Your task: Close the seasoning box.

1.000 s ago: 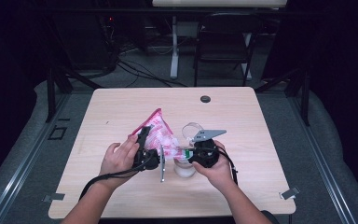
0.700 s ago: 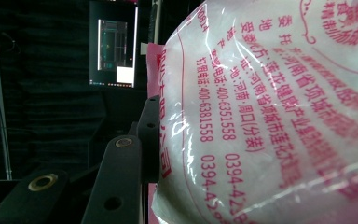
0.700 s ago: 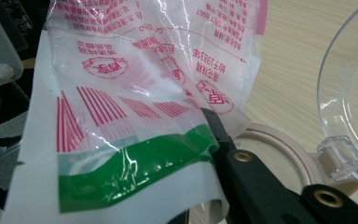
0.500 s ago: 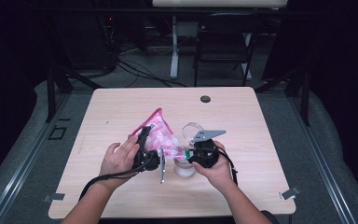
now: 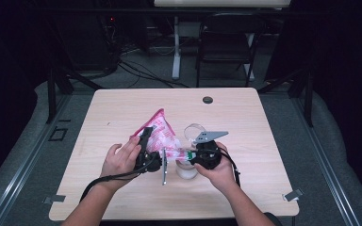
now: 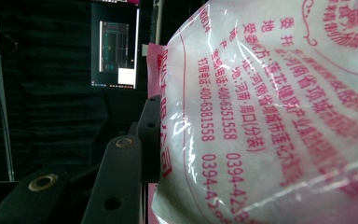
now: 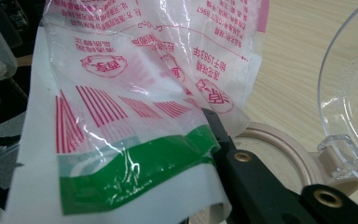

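Holding steady vs. 1 s ago: bench (image 5: 122, 108) layout unchanged, so pour hasn't begun. Pink-printed bag (image 5: 162, 136) hangs tilted over open jar (image 5: 187, 169). Left gripper (image 5: 147, 150) fingers pinch bag body; right gripper (image 5: 199, 155) fingers pressed together on green-striped bag edge (image 7: 135, 163).

bag (image 6: 279, 116) | red print | 400-6381558, 0394-42… (cut off) | 1983年 (upside down)
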